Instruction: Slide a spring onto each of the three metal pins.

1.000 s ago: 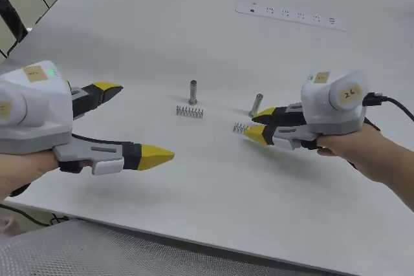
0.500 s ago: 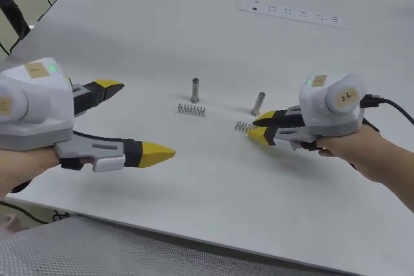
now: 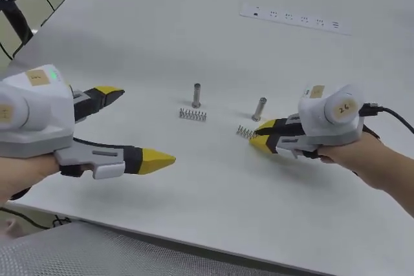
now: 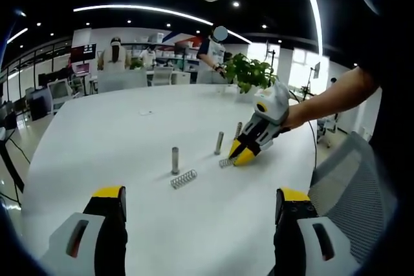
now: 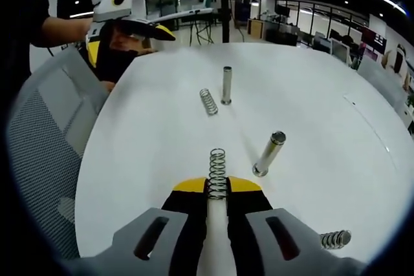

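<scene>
Two metal pins stand on the white table, one left of the other. A loose spring lies in front of the left pin. My right gripper reaches in from the right, low on the table. Its yellow tips are shut on the near end of a second spring, which lies flat and points away from the jaws beside the leaning pin. A third spring lies off to that gripper's right. My left gripper hovers wide open at the left, holding nothing, well short of the pins.
A white power strip lies at the far side of the table. The right gripper's black cable trails off to the right. The table's near edge runs below both grippers, and a grey mesh chair back stands by it.
The right gripper's jaws have narrowed and shut on the end of the spring by the right pin. The left gripper has stayed open in place.
</scene>
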Demonstrator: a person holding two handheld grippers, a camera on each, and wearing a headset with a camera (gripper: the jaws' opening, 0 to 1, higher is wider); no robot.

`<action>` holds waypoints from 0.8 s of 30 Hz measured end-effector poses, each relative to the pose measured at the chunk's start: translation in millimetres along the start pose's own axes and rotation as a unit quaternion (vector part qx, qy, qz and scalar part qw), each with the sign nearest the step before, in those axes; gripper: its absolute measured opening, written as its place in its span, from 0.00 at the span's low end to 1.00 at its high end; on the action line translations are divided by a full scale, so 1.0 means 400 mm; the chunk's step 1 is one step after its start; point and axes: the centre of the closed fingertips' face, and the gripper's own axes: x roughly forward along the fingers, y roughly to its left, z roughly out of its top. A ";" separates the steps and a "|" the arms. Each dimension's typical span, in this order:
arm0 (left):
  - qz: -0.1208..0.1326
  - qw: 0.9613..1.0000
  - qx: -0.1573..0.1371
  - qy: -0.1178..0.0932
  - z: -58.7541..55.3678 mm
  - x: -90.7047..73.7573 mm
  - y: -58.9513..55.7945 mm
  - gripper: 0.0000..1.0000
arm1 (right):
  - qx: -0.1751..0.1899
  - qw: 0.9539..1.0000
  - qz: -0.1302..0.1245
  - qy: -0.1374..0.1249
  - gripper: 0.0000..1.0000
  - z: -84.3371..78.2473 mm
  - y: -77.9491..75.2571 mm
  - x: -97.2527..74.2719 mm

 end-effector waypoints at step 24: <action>-0.035 0.999 0.021 0.000 0.035 0.030 -0.049 0.90 | -0.029 0.999 0.021 -0.015 0.08 0.070 0.052 -0.122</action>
